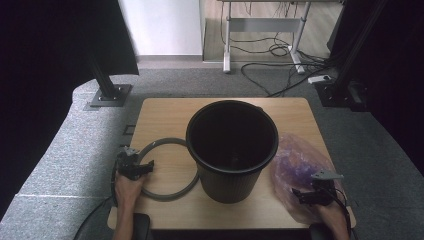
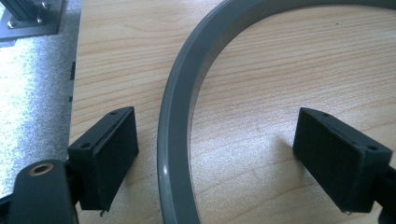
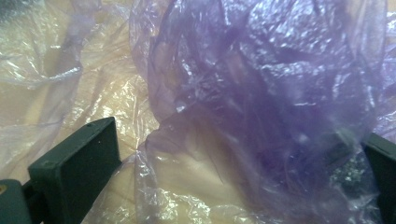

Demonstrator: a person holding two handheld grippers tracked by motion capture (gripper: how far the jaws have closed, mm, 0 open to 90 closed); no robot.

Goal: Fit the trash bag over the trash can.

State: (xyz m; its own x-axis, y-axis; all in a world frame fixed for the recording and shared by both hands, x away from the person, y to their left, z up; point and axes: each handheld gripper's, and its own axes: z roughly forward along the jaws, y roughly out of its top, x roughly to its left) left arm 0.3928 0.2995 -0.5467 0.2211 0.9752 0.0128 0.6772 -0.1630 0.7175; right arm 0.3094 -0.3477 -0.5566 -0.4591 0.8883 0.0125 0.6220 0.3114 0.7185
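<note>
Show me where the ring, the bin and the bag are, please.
ring point(image 2: 175, 140), left gripper view, on its grey band between the open jaws.
bin point(image 1: 232, 175), high view, on its outer front wall.
bag point(image 3: 261, 93), right gripper view, on its crumpled purple film.

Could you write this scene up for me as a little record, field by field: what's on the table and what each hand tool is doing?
Surface: wooden table
Centre: black bin, upright, nothing seen inside
Left of bin: grey ring, flat on the table
Right of bin: purple plastic bag, crumpled, see-through
Left gripper: open, jaws either side of the ring's band, not pressing it
Right gripper: open, jaws spread around a bunch of the bag
Beyond the table: grey carpet, a desk frame, loose cables
</note>
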